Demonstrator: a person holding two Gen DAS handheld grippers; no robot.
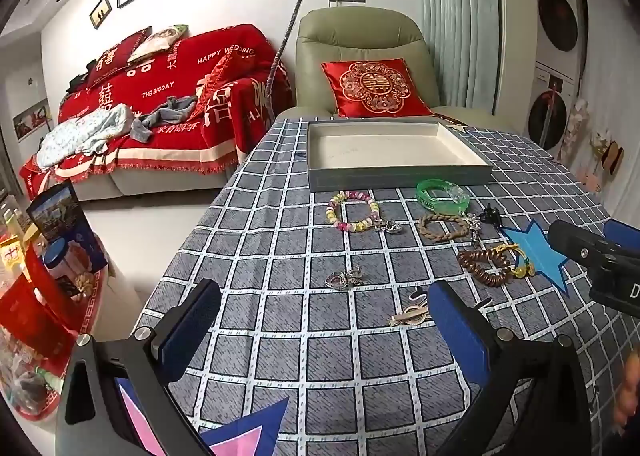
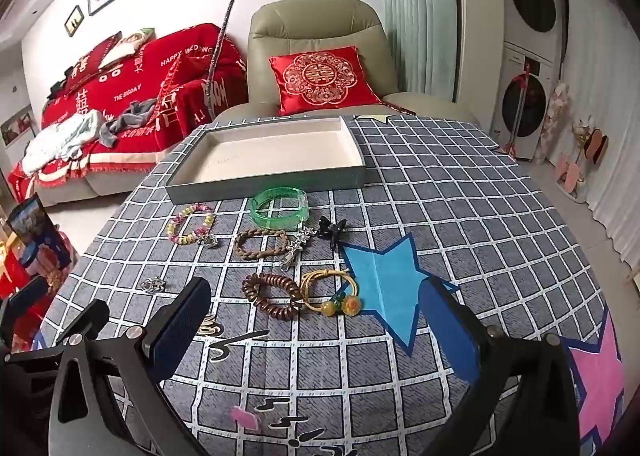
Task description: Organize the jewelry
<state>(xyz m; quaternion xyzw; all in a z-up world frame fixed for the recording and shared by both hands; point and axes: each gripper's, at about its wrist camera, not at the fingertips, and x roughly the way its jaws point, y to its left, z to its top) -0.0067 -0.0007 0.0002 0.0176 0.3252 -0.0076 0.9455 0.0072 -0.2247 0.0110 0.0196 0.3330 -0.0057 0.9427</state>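
Note:
A grey tray with a white, bare inside stands at the far side of the checked table. In front of it lie a green bangle, a pastel bead bracelet, a braided brown bracelet, a brown coil tie, a yellow tie with orange beads, a black clip, a silver charm and a gold clip. My left gripper hovers open near the gold clip. My right gripper hovers open before the coil tie. Neither holds anything.
A blue star sticker and a pink star sticker mark the cloth. Behind the table stand a green armchair with a red cushion and a red-covered sofa. Boxes and jars crowd the floor beside the table's left edge.

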